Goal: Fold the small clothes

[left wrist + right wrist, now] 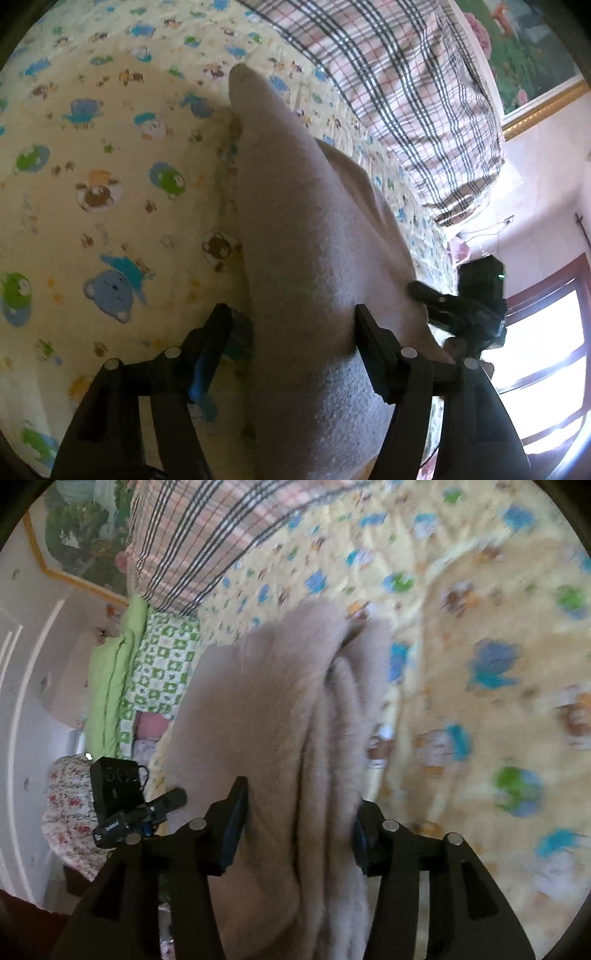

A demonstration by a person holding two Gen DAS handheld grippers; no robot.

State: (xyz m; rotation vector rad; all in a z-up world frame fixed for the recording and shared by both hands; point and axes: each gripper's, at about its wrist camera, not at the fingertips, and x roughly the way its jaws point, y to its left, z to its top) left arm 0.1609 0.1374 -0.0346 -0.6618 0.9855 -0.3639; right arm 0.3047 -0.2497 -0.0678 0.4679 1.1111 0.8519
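A beige fleece garment (306,236) hangs lifted above the yellow bear-print bedsheet (110,155). My left gripper (291,321) has the garment between its fingers, which stand fairly wide with thick cloth filling the gap. My right gripper (299,812) likewise has the bunched, folded garment (280,709) between its fingers. The right gripper also shows in the left wrist view (461,306) at the garment's right edge, and the left gripper shows in the right wrist view (147,808) at the left. The right wrist view is blurred by motion.
A plaid pink-and-black quilt (406,92) lies at the head of the bed. A green checked pillow (162,664) and floral cloth (70,805) lie at the bedside. A framed picture (524,55) hangs on the wall. A window (546,362) is at right.
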